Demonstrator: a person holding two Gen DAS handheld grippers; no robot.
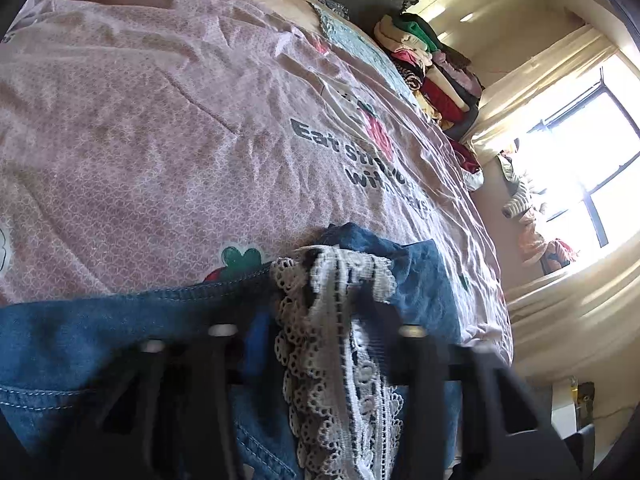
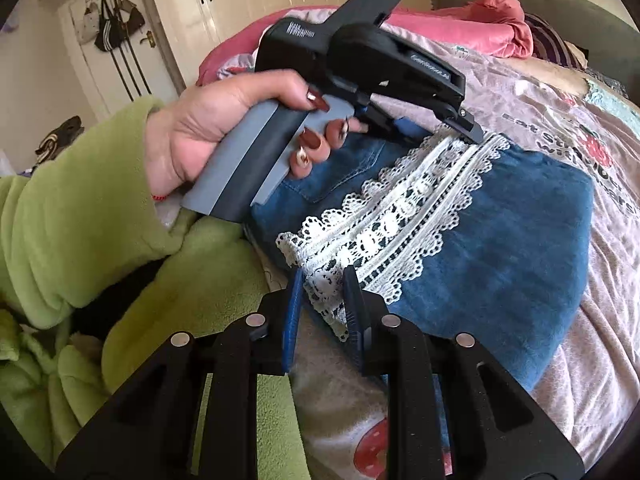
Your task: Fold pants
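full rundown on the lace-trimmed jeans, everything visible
The jeans are blue denim with a white openwork lace band with scalloped edges running along the leg; a stitched pocket shows near the person's left hand. They lie folded over on the pink printed bedspread at the near edge of the bed. The right tool pinches the lace's near end; the left tool is at its far end, lace bunched between its fingers.

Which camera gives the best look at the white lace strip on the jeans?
The right wrist view. There the lace strip runs in full across the folded jeans, from the right gripper to the left gripper. The left wrist view shows only a bunched, blurred end close to the lens.
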